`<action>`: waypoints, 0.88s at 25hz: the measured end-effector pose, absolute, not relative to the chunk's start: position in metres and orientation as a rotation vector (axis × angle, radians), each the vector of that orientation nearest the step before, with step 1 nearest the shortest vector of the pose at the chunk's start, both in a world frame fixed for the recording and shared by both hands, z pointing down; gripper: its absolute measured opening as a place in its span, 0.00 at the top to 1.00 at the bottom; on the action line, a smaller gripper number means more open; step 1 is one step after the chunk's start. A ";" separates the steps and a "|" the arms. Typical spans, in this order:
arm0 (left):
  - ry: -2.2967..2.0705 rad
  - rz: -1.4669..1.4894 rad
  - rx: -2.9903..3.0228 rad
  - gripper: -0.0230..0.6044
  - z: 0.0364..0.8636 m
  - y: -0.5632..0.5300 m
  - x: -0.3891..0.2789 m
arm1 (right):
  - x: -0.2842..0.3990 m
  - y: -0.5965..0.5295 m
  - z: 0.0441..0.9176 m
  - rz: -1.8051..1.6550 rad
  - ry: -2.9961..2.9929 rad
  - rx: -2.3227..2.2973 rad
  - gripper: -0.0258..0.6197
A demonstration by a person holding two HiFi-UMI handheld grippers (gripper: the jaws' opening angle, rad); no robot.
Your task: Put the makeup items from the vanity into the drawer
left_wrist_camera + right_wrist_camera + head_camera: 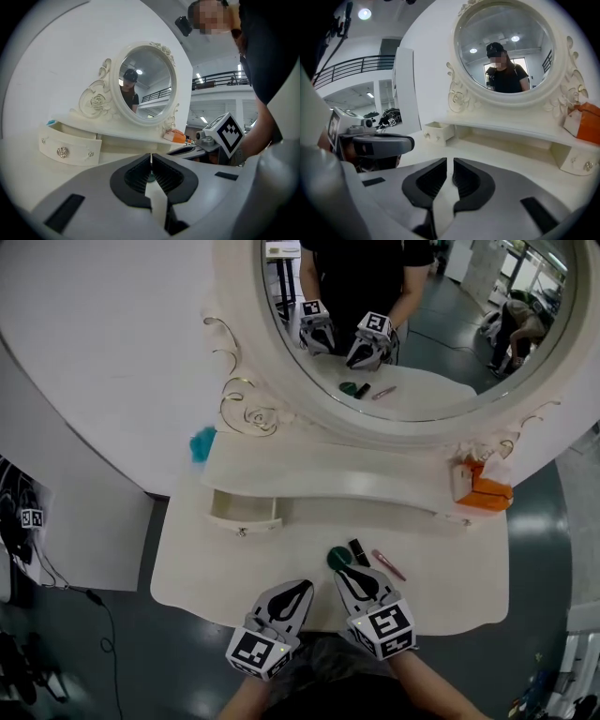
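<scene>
Three makeup items lie on the cream vanity top (216, 568) near its front edge: a round green compact (337, 557), a short black tube (359, 552) and a slim pink pencil (387, 564). My left gripper (298, 589) hovers over the front edge, shut and holding nothing, its tips just left of the compact. My right gripper (345, 573) is shut and holds nothing, its tips at the compact's near side. A small drawer (244, 510) stands pulled open at the left under the shelf; it also shows in the left gripper view (70, 149) and the right gripper view (437, 131).
A big oval mirror (412, 324) rises behind the shelf (319, 474) and reflects both grippers and the items. An orange and white box (487, 491) sits on the shelf's right end, a teal object (202, 443) at its left end. Another small drawer (576, 161) at the right is closed.
</scene>
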State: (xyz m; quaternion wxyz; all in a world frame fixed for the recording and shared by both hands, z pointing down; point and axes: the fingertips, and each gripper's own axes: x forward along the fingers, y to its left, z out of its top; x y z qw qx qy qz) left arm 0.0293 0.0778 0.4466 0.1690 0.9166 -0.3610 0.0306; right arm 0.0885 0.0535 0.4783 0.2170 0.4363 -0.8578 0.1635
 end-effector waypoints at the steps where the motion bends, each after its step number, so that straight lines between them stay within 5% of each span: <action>1: -1.024 0.092 2.605 0.93 0.447 0.076 0.029 | 0.090 0.050 0.482 0.460 -2.355 1.216 0.91; 22: -0.880 0.276 2.638 0.93 0.463 0.051 0.036 | 0.098 0.034 0.533 0.600 -2.071 1.231 0.84</action>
